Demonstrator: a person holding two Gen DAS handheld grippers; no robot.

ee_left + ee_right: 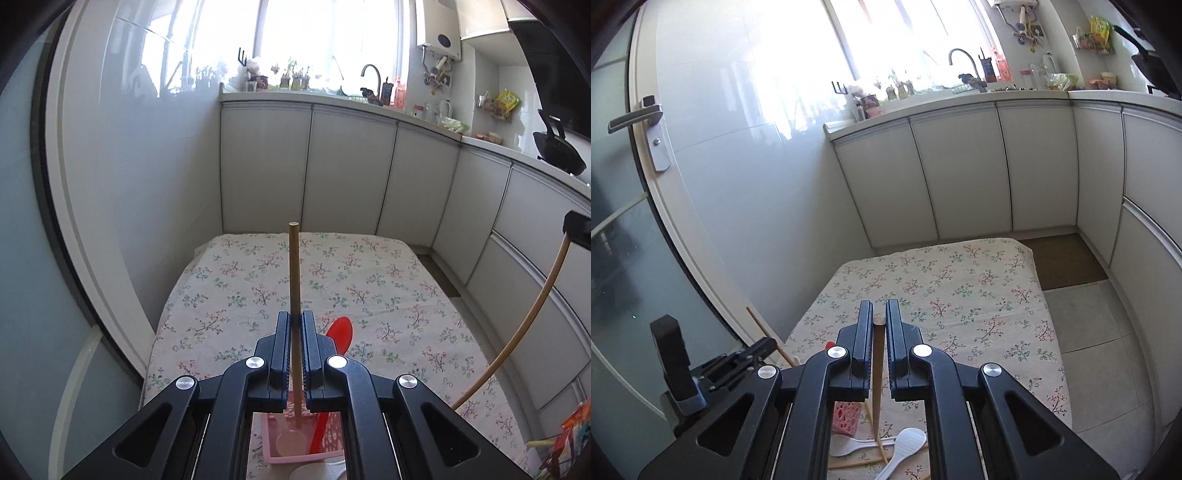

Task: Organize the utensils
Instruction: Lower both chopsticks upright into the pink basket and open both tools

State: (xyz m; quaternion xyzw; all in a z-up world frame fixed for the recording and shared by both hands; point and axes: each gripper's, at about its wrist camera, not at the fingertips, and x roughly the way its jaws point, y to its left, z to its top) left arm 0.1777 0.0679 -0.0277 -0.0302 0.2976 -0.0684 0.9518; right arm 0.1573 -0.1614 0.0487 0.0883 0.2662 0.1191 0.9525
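Holding one wooden chopstick each, both tongs are clamped tight right now. The left tongs (295,317) grip a long round bamboo chopstick (294,273) upright, its lower end poking into the pink perforated plastic basket (332,441) on the floral-cloth counter (369,280), where a red plastic spoon (340,334) and a pale pink spoon (290,443) already sit. Looks like it's about to be dropped in. The right tongs (879,314) pinch a darker brown chopstick (877,354) above the leftover white rice paddles (905,445) and loose sticks, probably headed there next.
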